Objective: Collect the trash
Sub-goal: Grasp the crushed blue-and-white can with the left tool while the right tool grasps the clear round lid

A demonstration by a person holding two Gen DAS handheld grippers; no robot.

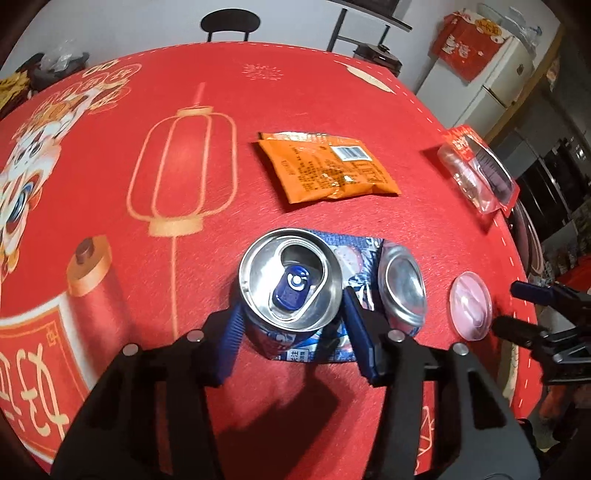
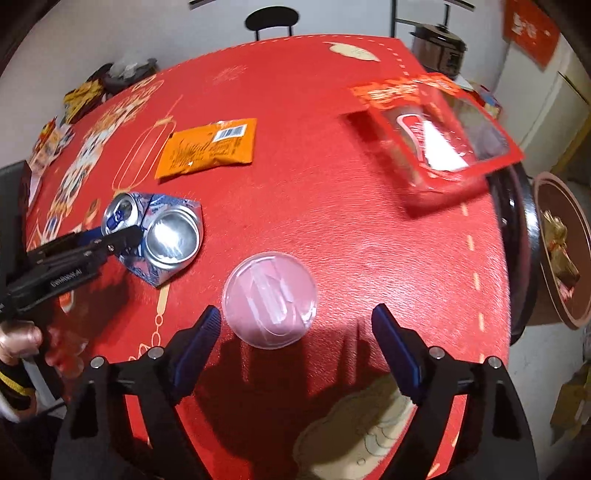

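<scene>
A crushed blue and silver can (image 1: 291, 284) lies on the red tablecloth, folded so both ends face up; it also shows in the right wrist view (image 2: 162, 236). My left gripper (image 1: 291, 325) has its blue fingers on either side of the can's top end, touching it. A clear round plastic lid (image 2: 271, 299) lies just ahead of my right gripper (image 2: 295, 332), which is open and empty; the lid also shows in the left wrist view (image 1: 471, 306). An orange snack wrapper (image 1: 325, 170) lies further back. A red and clear plastic package (image 2: 439, 136) sits at the table's right edge.
A brown bin (image 2: 561, 251) holding scraps stands beside the table on the right. Wrappers and a bag (image 2: 85, 96) lie at the far left of the table. A black chair (image 1: 231, 24) stands behind the table. A white fridge (image 1: 487, 81) is at the back right.
</scene>
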